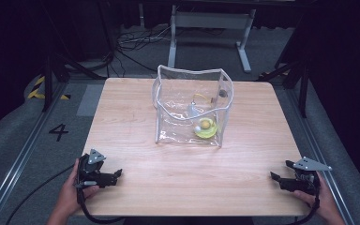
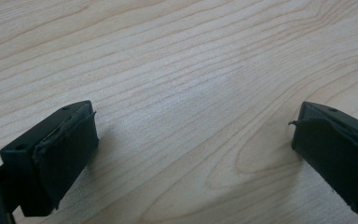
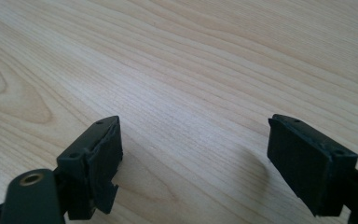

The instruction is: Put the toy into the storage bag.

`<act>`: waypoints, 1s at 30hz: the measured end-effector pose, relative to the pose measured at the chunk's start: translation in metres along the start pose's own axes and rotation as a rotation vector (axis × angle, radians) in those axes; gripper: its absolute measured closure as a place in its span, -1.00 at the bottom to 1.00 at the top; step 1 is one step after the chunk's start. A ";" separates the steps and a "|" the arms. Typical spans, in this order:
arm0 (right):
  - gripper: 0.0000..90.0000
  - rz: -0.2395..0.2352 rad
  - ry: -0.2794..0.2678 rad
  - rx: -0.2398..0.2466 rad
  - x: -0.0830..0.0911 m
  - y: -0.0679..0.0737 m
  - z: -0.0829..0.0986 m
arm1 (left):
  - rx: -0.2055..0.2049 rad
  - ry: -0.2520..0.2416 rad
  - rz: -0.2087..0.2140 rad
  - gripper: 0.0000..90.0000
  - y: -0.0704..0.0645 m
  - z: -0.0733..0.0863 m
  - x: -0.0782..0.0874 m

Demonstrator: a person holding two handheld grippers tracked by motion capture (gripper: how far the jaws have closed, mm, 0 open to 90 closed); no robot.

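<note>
A clear plastic bag with a white rim stands open-topped at the middle of the wooden table. Inside it, low on the right, lies a small yellow and white thing. My left gripper rests at the table's near left corner, held by a hand, far from the bag. Its jaws stand wide apart over bare wood, so the left gripper is open. My right gripper sits at the near right corner in the other hand. The right gripper is likewise open with nothing between its jaws.
The table's front edge runs just below both hands. Grey floor with a painted "4" lies to the left, and a white metal frame and cables stand behind the table.
</note>
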State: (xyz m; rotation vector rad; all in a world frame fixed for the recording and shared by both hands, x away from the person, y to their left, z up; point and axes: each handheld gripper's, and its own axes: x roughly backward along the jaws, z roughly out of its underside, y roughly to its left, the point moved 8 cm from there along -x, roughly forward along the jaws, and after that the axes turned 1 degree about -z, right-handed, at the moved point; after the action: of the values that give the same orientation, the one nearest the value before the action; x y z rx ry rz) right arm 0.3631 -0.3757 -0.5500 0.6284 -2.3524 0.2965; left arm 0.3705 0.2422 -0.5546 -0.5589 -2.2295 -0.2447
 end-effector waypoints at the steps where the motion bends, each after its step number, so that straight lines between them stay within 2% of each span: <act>1: -0.61 -0.004 0.006 -0.001 -0.001 0.000 0.000 | 0.000 0.000 -0.001 -0.99 0.000 0.000 0.000; 4: -0.62 -0.032 0.025 -0.063 -0.003 0.000 0.001 | 0.001 0.002 -0.003 -0.99 0.000 0.000 0.000; 16: -0.64 -0.012 0.028 -0.081 -0.003 0.000 0.001 | 0.008 0.010 -0.002 -0.99 -0.001 0.001 0.001; 30: -0.79 0.014 0.042 -0.102 -0.005 -0.002 0.001 | 0.015 0.005 -0.019 -0.99 -0.001 0.001 0.001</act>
State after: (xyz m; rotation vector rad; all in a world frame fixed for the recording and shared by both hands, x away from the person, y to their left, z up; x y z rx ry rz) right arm 0.3670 -0.3759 -0.5541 0.5522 -2.3165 0.1930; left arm 0.3690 0.2424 -0.5546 -0.5283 -2.2308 -0.2383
